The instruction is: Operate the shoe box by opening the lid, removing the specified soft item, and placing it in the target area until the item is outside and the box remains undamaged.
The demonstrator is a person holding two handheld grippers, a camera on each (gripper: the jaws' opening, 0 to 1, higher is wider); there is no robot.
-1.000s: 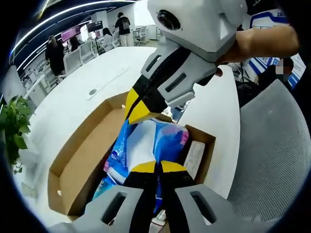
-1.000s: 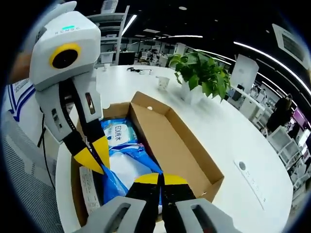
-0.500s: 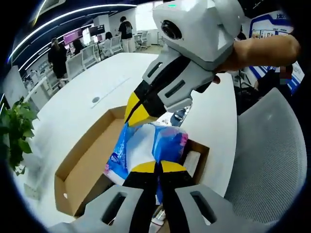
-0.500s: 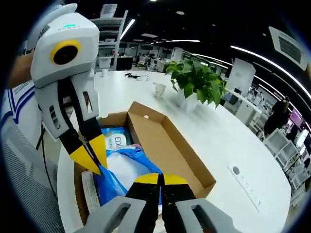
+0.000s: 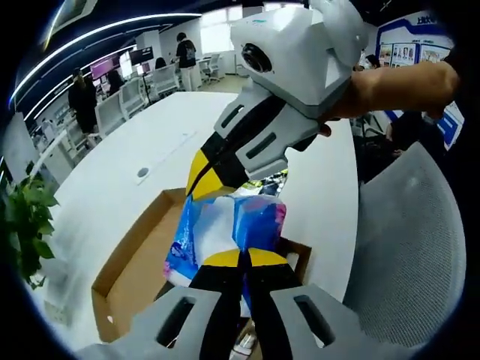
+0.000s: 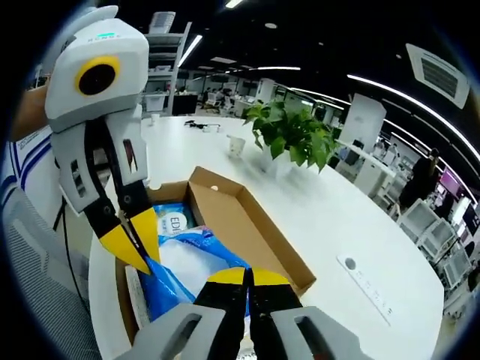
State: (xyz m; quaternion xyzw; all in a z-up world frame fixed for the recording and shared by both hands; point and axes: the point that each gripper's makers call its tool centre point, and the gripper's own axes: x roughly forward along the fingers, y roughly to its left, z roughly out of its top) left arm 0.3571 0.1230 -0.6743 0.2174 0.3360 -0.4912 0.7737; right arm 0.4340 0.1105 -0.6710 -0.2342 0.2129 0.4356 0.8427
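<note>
A soft blue-and-white plastic pack [image 5: 225, 225] hangs above the open brown shoe box [image 5: 120, 262], held at two ends. My left gripper [image 5: 241, 259] is shut on its near edge. My right gripper [image 5: 201, 178] comes down from the upper right and pinches the far edge. In the right gripper view, my right gripper [image 6: 247, 276] is shut on the blue pack [image 6: 191, 259], while the left gripper [image 6: 135, 244] clamps its other end. The box [image 6: 251, 225] lies below on the white table [image 6: 337, 217]. A second pack [image 6: 174, 220] with printed letters stays inside it.
A potted plant [image 6: 289, 131] and a small cup [image 6: 238, 144] stand on the table beyond the box. A grey mesh chair [image 5: 409, 247] is close at the table's edge. A round cable grommet [image 6: 350, 263] sits in the tabletop. People stand among distant desks [image 5: 86, 94].
Both grippers have risen together with the pack; the box has dropped away beneath and looks smaller. Both stay shut on the pack.
</note>
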